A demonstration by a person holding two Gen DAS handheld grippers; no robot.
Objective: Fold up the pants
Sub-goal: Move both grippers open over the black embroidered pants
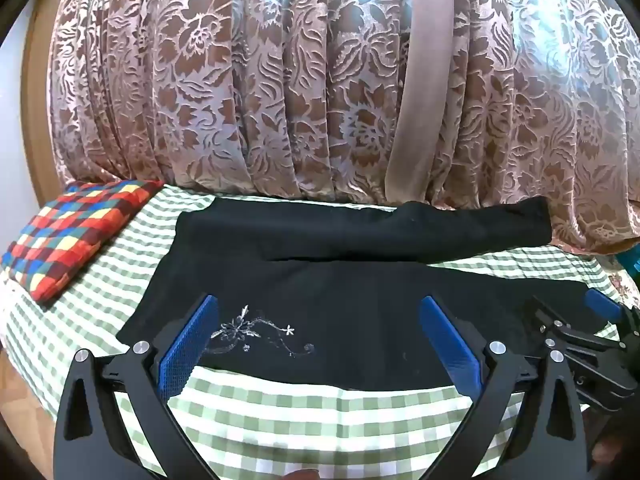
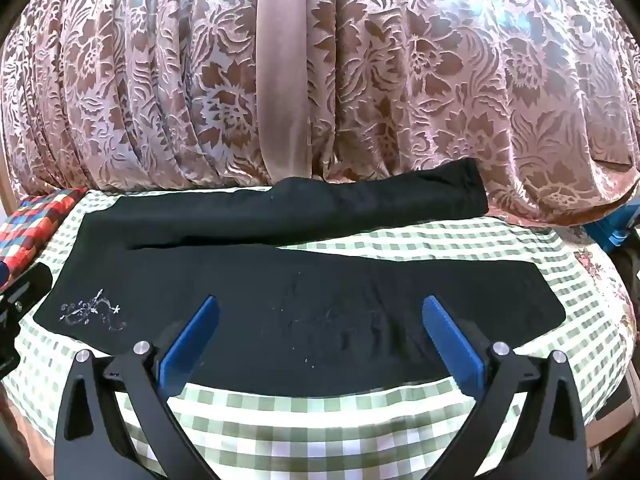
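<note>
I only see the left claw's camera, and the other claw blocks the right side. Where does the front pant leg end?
Observer: The front leg ends a little past the right claw, flat on the checked cloth.
Child: Is that claw holding anything?
Observer: No. It is open, and its pads press on nothing. The leg just lies under the gap.
Child: Is the leg smooth there?
Observer: Not quite. There are small wrinkles near the claw's right pad.
</note>
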